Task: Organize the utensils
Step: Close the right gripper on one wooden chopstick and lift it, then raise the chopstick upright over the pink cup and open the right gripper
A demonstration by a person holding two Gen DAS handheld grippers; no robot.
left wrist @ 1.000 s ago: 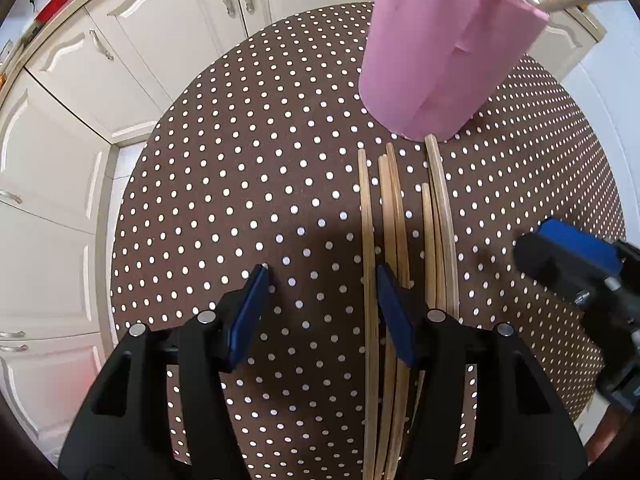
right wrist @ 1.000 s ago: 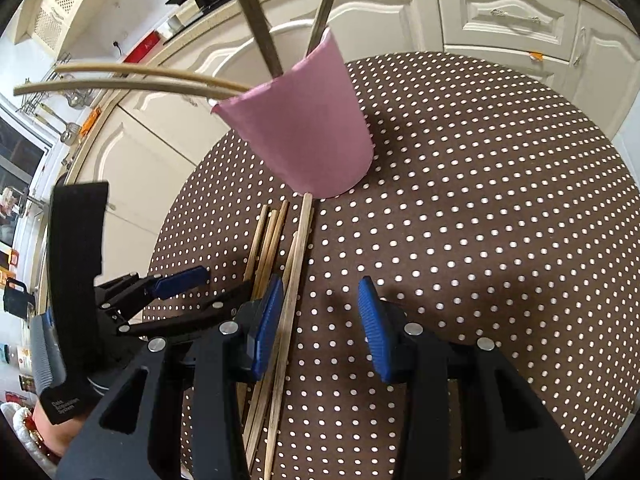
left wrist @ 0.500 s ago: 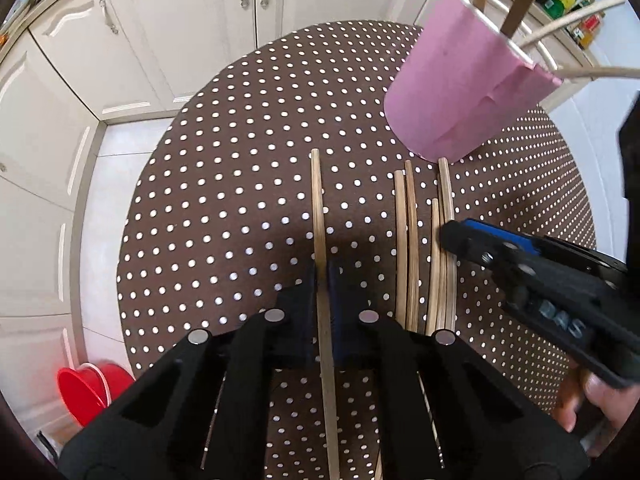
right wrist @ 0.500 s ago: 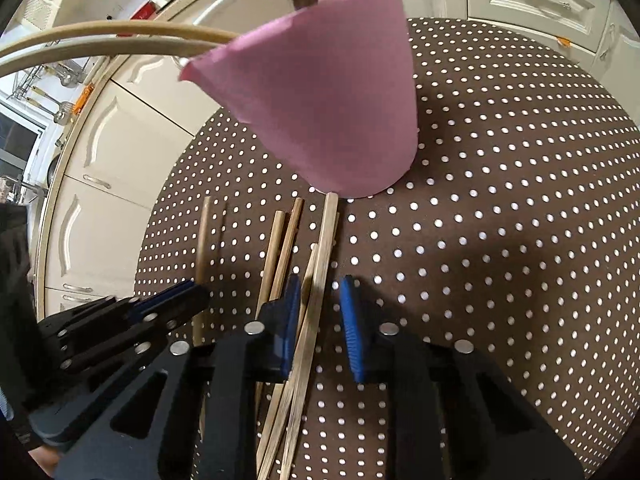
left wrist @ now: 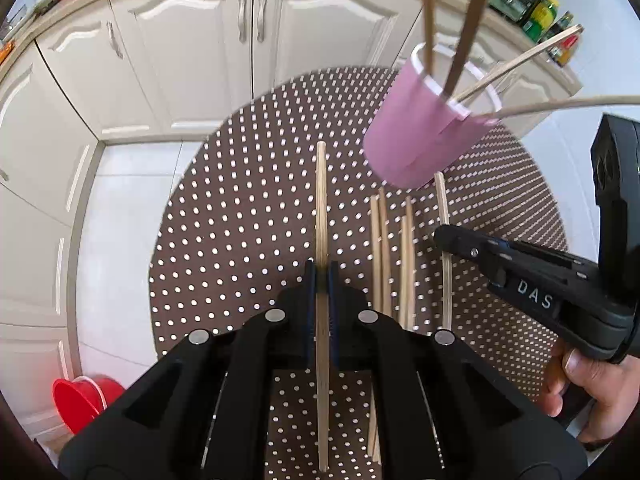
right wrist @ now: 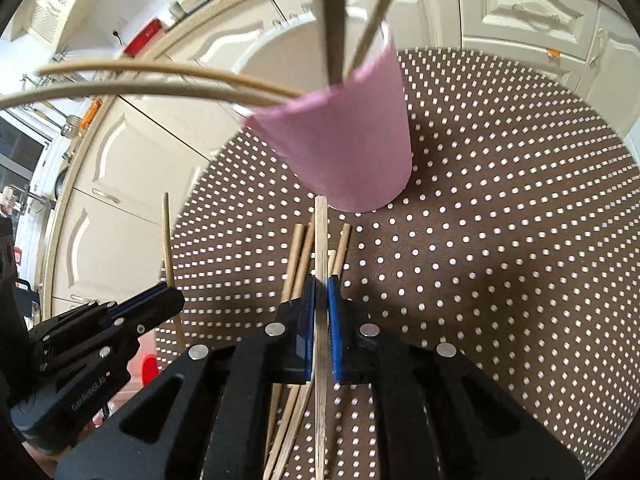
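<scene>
A pink cup (left wrist: pixel 428 136) (right wrist: pixel 344 148) stands on the round brown dotted table (left wrist: pixel 240 220) (right wrist: pixel 500 240) with several wooden chopsticks in it. My left gripper (left wrist: pixel 321 276) is shut on a wooden chopstick (left wrist: pixel 321 200) and holds it above the table, left of the cup. My right gripper (right wrist: pixel 320 296) is shut on another chopstick (right wrist: pixel 320 232), its tip close to the cup's base. Several loose chopsticks (left wrist: pixel 390 252) (right wrist: pixel 298 256) lie on the table between the grippers. The right gripper (left wrist: pixel 448 238) shows in the left view, the left gripper (right wrist: pixel 168 300) in the right view.
White kitchen cabinets (left wrist: pixel 208 60) (right wrist: pixel 520 4) stand behind the table. A red bucket (left wrist: pixel 80 400) sits on the white tiled floor at the lower left. Bottles (left wrist: pixel 544 12) stand on the counter at the back right.
Both grippers closed, each on a chopstick, and lifted them from the table. The left chopstick has moved left, away from the pile.
</scene>
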